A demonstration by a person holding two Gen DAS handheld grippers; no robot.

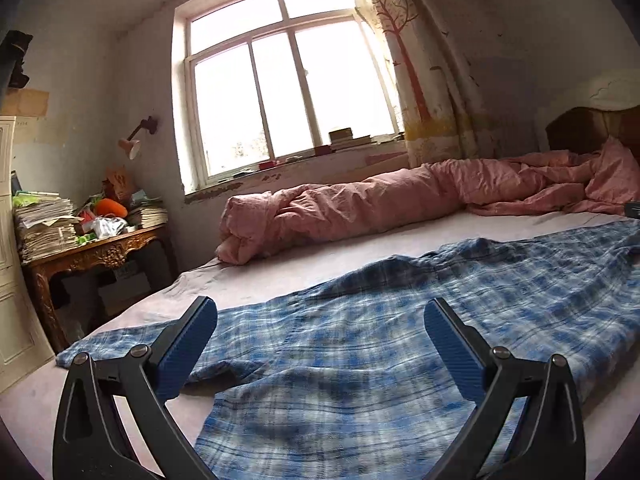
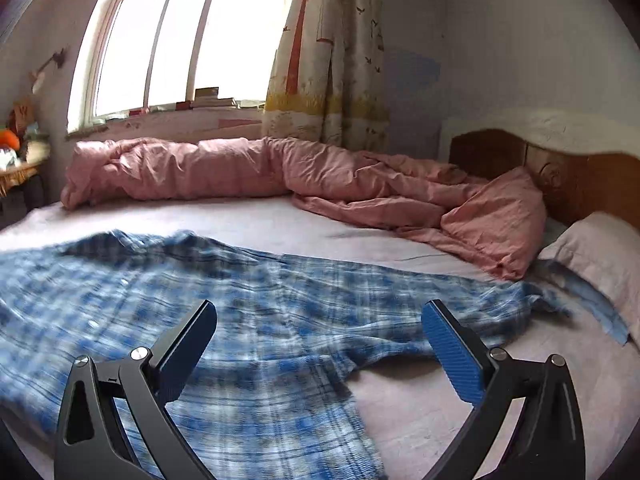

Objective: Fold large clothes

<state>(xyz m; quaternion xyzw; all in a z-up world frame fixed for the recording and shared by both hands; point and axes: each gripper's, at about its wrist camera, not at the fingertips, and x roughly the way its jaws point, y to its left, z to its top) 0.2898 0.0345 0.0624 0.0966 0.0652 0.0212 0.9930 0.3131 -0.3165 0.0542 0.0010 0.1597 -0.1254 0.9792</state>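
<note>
A large blue and white plaid shirt (image 1: 400, 336) lies spread over the pale sheet of the bed (image 1: 304, 256). In the left wrist view one sleeve reaches out to the left, and my left gripper (image 1: 320, 312) hovers above the cloth, open, with nothing between its blue pads. The right wrist view shows the same shirt (image 2: 248, 312) with its other sleeve stretched toward the pillow. My right gripper (image 2: 319, 314) stands open wide over the shirt, holding nothing.
A rolled pink duvet (image 2: 280, 176) lies along the far side of the bed under the window. A pillow (image 2: 600, 252) and a wooden headboard (image 2: 560, 168) are at the right. A cluttered wooden table (image 1: 92, 248) stands left of the bed.
</note>
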